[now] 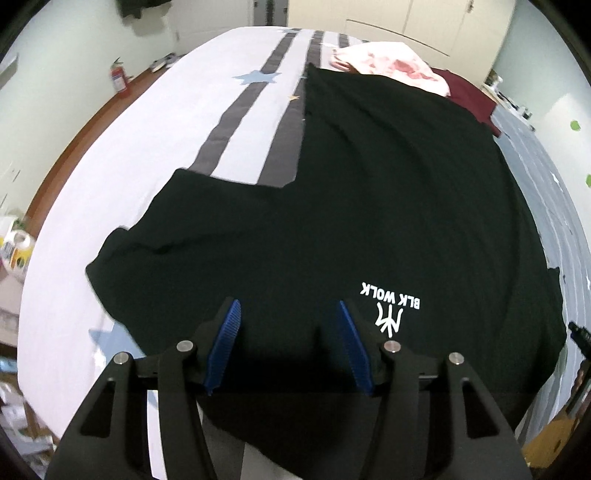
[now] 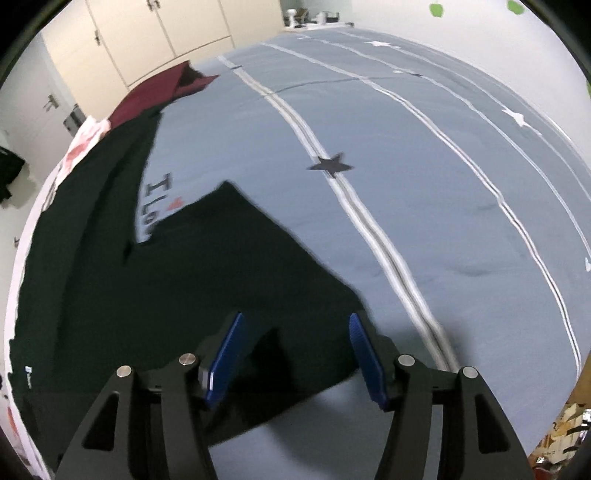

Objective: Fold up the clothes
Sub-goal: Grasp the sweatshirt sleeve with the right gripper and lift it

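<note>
A black T-shirt [image 1: 369, 192] with a white "BLK WOLK" logo [image 1: 391, 306] lies spread flat on the bed, collar end towards me. My left gripper [image 1: 290, 314] is open, its blue pads over the shirt's near shoulder area, holding nothing. In the right wrist view the same black T-shirt [image 2: 155, 280] shows with one sleeve [image 2: 236, 221] pointing out over the blue-grey cover. My right gripper [image 2: 295, 328] is open above that sleeve's near edge, empty.
The bed cover is white with grey stripes and stars [image 1: 255, 77] on the left and blue-grey [image 2: 424, 184] on the right. A pink-white garment [image 1: 388, 62] and a maroon garment [image 1: 469, 96] lie at the far end. Wardrobes [image 2: 159, 33] stand behind.
</note>
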Demonstrator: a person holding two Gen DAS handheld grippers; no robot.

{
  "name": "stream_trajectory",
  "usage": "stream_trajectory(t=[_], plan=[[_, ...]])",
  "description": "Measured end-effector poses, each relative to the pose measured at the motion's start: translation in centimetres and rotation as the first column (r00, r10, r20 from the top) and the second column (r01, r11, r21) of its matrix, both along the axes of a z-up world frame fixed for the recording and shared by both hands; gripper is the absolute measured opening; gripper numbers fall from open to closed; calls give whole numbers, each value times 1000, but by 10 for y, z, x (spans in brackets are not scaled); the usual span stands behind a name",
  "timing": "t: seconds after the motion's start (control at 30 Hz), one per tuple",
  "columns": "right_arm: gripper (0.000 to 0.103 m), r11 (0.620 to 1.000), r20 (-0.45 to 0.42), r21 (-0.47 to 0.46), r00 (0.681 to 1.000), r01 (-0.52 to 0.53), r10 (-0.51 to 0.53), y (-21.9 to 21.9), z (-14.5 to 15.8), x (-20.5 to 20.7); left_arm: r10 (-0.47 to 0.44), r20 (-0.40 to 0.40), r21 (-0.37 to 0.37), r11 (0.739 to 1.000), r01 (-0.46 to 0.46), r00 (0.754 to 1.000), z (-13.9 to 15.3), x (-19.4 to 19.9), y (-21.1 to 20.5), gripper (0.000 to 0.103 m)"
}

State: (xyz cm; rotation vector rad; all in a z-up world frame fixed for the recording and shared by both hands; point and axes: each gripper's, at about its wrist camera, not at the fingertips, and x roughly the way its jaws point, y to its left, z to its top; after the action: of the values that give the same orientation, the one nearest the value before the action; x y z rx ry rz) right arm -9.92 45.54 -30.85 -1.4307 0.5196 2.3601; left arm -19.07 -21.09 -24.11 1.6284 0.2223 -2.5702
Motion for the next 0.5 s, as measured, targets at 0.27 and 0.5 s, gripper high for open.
stream_trajectory(t=[0.27, 0.5], plan=[[57, 997, 43, -72, 999, 2, 1, 1, -32, 17, 35, 11, -12, 999, -35, 999, -2, 21, -6, 52], [57, 990, 23, -94, 994, 106, -105, 6, -37, 14, 44, 4, 10, 999, -44, 999, -7, 26, -21, 52]])
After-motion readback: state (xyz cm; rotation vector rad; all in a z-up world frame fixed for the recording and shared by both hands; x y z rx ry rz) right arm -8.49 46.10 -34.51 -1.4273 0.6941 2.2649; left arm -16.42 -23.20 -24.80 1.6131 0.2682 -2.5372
